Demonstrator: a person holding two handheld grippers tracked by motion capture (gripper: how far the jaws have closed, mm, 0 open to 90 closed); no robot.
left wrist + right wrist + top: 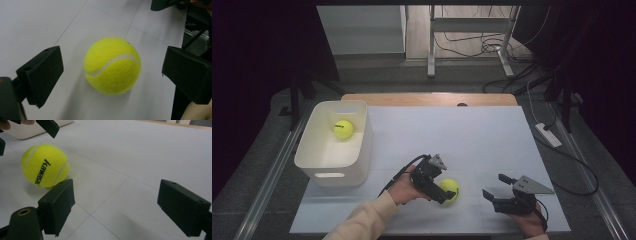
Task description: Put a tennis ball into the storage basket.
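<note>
The tennis ball (449, 189) sits on the white table (472, 135) near its front edge, squarely between the spread jaws of the left gripper (447, 192) — a gap shows on either side in the left gripper view, so nothing is clamped yet. The right gripper (497, 187), jaws also apart and empty, rests well off to the ball's right — the left is plainly nearer. A second ball (343, 128) lies in the white bin (329, 167)

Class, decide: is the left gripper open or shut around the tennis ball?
Open: the left gripper has jaws apart, gaps either side of the tennis ball.
</note>
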